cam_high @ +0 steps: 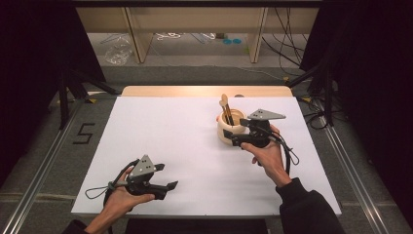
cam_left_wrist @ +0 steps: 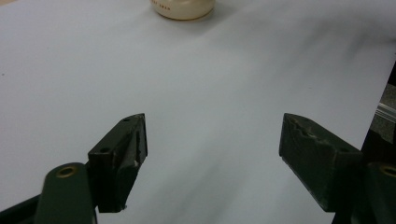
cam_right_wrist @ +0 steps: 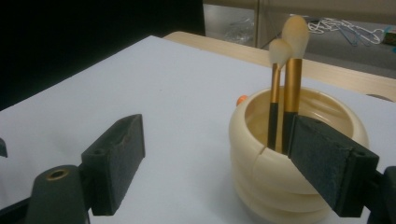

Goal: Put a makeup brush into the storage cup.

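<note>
A cream ribbed pot (cam_high: 228,130) stands right of the middle of the white table (cam_high: 185,131). Two gold-handled makeup brushes (cam_high: 225,108) stand in it, bristles up. My right gripper (cam_high: 234,132) is open right beside the pot, on its near right side. In the right gripper view the right gripper (cam_right_wrist: 217,135) has its jaws wide apart. One jaw crosses in front of the pot (cam_right_wrist: 275,186) and the brushes (cam_right_wrist: 292,79), and no pad presses on anything. My left gripper (cam_high: 167,176) rests open near the front left, with nothing between the jaws of the left gripper (cam_left_wrist: 212,135). The pot (cam_left_wrist: 184,8) lies far ahead of it.
A small orange thing (cam_right_wrist: 242,99) peeks out behind the pot. The table's wooden far edge (cam_high: 204,90) borders a floor with cables (cam_high: 282,53). Black drapes and stand legs flank both sides.
</note>
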Available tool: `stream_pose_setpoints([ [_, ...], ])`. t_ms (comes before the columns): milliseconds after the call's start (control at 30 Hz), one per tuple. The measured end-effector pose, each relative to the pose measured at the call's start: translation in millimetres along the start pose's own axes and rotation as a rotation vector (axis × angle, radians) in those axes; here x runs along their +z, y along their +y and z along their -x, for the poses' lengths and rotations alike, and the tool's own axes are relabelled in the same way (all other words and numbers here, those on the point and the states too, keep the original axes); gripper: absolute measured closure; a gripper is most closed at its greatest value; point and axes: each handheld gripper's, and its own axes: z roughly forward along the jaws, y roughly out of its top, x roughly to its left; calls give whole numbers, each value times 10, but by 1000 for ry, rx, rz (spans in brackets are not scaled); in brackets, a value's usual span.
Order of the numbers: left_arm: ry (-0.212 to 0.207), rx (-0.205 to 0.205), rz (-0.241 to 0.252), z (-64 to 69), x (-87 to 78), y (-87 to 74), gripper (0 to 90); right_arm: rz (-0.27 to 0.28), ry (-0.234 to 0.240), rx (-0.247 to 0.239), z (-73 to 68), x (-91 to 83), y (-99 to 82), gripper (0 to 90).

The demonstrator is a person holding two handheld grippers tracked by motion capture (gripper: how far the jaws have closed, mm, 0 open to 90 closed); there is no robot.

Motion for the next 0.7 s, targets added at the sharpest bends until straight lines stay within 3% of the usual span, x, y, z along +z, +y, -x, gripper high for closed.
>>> stream_pose_setpoints([
  [33, 0, 12, 0, -7, 0, 2, 236, -7, 8, 2, -21, -8, -8, 194],
  [67, -14, -12, -8, 0, 1, -1, 236, 2, -1, -6, -31, -4, -15, 194],
  [200, -11, -15, 1, 4, 9, -3, 236, -1, 11, -19, -72, -9, -44, 183],
  [267, -6, 6, 3, -12, 3, 3, 236, -7, 16, -22, -94, -19, -54, 181],
  [400, 0, -28, 3, -1, -8, -10, 236, -15, 29, -12, -142, -38, -78, 177],
  [633, -6, -3, 4, -11, -17, -9, 236, -17, 32, -28, -249, -90, -154, 171],
  [700, -5, -25, 5, -4, -18, -10, 236, -17, 30, -26, -275, -112, -181, 170],
])
